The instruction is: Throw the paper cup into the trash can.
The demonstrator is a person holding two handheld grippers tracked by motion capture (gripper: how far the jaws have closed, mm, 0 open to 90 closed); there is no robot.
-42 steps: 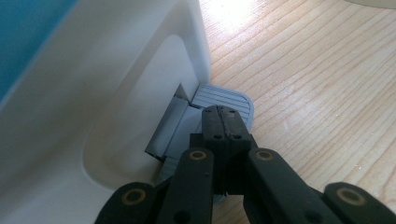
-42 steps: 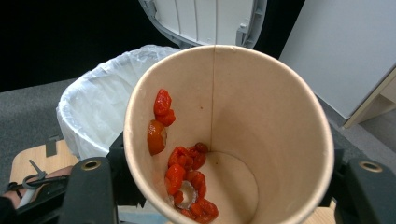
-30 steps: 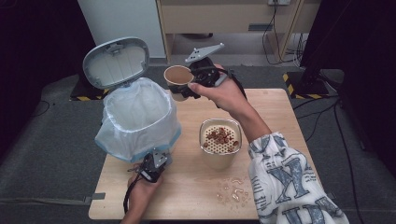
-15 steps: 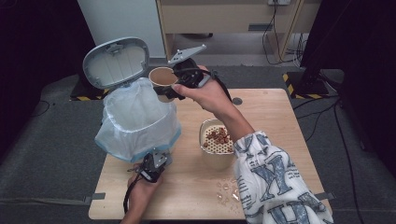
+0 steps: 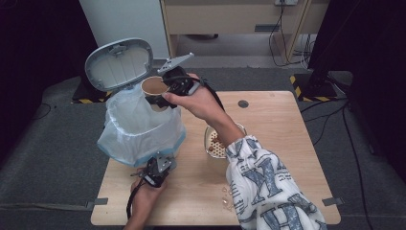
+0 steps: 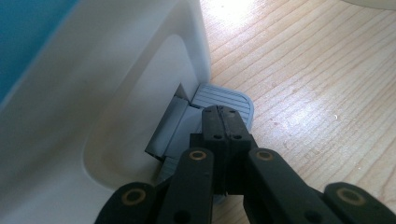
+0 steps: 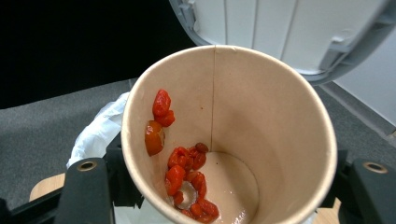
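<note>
A white pedal bin (image 6: 116, 107), lined with a pale plastic bag (image 5: 139, 129), stands at the table's left with its grey lid (image 5: 118, 62) up. My left gripper (image 5: 162, 162) is shut, its tips (image 6: 223, 114) resting on the grey pedal (image 6: 233, 95) at the bin's foot. A brown paper cup (image 5: 153, 86) hangs tilted over the bag's opening, my right gripper (image 5: 162, 98) shut on it; these jaws have just been opening slightly with the cup still between them. Inside the cup (image 7: 261, 130), red food bits (image 7: 182, 172) cling to the wall and bottom.
A round container with a perforated insert (image 5: 214, 143) sits mid-table, partly hidden by the right forearm. Small scraps (image 5: 227, 196) lie near the front edge of the wooden table (image 5: 282, 139). A cabinet and cables stand behind on the floor.
My right hand has carried the cup leftward, from beside the bin to over the bag's opening. The left gripper has stayed on the pedal and the lid remains up.
</note>
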